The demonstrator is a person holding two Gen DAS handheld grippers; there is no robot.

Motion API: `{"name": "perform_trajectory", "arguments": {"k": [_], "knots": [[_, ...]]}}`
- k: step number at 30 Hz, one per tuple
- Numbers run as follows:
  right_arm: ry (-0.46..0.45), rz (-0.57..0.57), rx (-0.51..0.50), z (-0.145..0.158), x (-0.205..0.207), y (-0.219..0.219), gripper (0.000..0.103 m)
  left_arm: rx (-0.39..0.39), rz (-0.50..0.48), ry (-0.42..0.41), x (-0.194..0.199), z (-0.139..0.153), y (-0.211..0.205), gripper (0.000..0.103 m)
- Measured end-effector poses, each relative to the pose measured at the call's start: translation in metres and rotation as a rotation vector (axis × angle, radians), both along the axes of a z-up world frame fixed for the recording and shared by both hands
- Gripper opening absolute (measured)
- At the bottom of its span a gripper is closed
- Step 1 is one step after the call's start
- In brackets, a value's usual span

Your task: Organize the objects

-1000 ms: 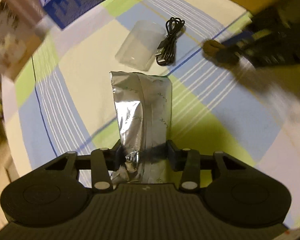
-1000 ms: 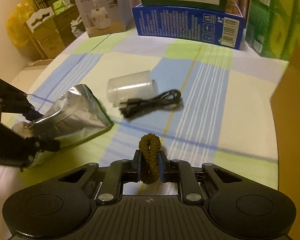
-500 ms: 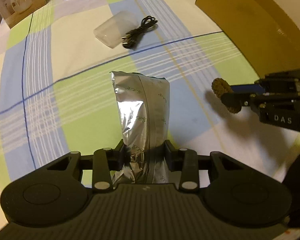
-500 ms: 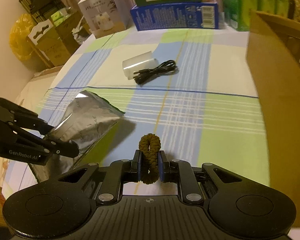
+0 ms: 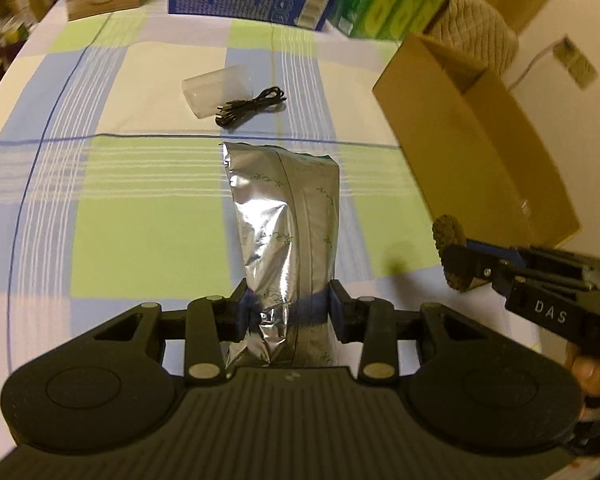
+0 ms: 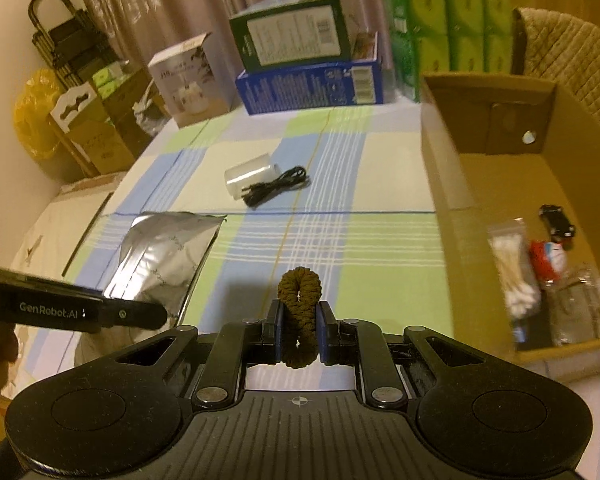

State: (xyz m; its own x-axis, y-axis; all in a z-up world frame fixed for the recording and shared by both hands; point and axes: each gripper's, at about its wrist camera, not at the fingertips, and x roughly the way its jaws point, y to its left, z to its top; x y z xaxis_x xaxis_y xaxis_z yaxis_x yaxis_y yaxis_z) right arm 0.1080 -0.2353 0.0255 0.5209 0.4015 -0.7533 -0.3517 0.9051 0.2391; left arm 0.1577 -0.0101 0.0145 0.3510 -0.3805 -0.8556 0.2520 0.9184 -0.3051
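Both hands loaded, mid-carry toward the cardboard box [image 6: 500, 184].

- Left gripper [image 5: 288, 314]: fingers clamped on the lower end of a silver foil bag [image 5: 288, 216]. The bag sticks out forward along the fingers and looks clear of the tabletop [image 5: 140, 208].
- Right gripper [image 6: 299, 330]: fingers closed tight on a brown braided hair tie [image 6: 300, 292], loop standing up between them. In the left wrist view it sits just short of the box's near wall.
- The box is open at the right edge of the tabletop. Already inside: a bag of cotton swabs [image 6: 512, 276], a small black toy car [image 6: 556, 220], a red and white item I can't identify, and some clear packaging.
- Still on the tabletop, further back: a clear plastic cup [image 5: 216, 90] on its side and a bundled black cable [image 5: 252, 106] touching it.

Step, as I read it: transport phase, drop-off not yet done for either item. Next move calls for getting each gripper over the box opening and clearing the near wall before letting go. The hair tie is closer, so it likely goes first. The foil bag is long and floppy, so it needs height over the rim or it'll catch. The cup and cable are left for later.

Readable text: "GenRobot.AI" on the left gripper's side, seen from the right wrist view; "DAS" on the right gripper, seen from the left. The print on the blue box [image 6: 312, 88] and the green box [image 6: 296, 36] at the back is too small to read.
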Motion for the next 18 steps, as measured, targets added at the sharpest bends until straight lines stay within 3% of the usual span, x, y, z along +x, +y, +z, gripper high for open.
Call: {"name": "perform_trajectory", "arguments": {"k": [11, 18], "knots": [[-0.040, -0.010, 0.024, 0.022, -0.021, -0.018, 0.013, -0.104, 0.120, -0.061, -0.041, 0.032, -0.009, 0.033], [-0.054, -0.005, 0.032, 0.028, -0.026, -0.020, 0.013, -0.127, 0.144, -0.081, -0.051, 0.043, -0.010, 0.033]]}}
